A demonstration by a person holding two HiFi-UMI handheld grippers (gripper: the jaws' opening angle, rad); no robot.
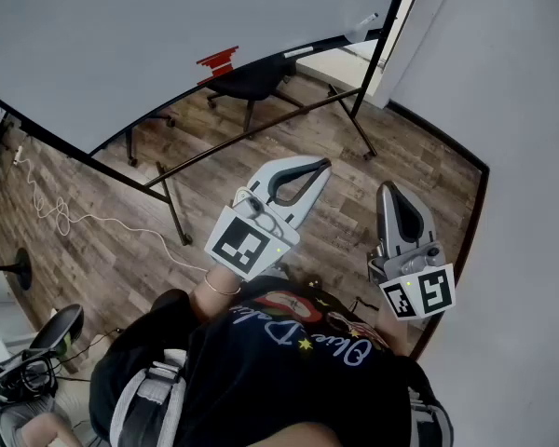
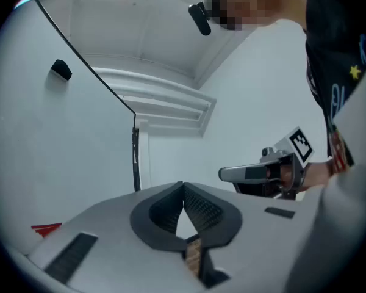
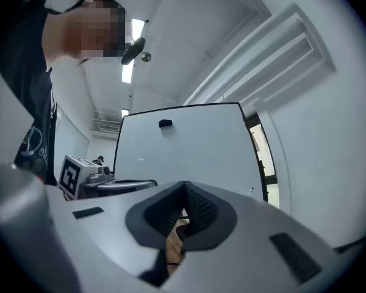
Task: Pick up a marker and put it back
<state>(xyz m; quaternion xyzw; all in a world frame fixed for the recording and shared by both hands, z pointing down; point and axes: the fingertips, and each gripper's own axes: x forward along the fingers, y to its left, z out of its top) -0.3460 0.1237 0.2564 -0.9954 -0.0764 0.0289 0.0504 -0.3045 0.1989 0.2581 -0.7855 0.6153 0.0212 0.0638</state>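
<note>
Red marker, small in the head view, lies on the whiteboard's lower edge, at 11 o'clock from the left gripper and well apart. Its long axis follows the edge, 8 to 2 o'clock; tip end cannot be told. Left gripper: jaws together, empty, pointing to 1 o'clock. Right gripper: jaws together, empty, pointing to 12 o'clock.

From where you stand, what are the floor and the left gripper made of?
Floor: brown planks with grain and seams, matte; wood or laminate, hard to tell. Left gripper: smooth matte grey shell, probably plastic; jaws lined with dark cross-hatched pads, likely rubber.
</note>
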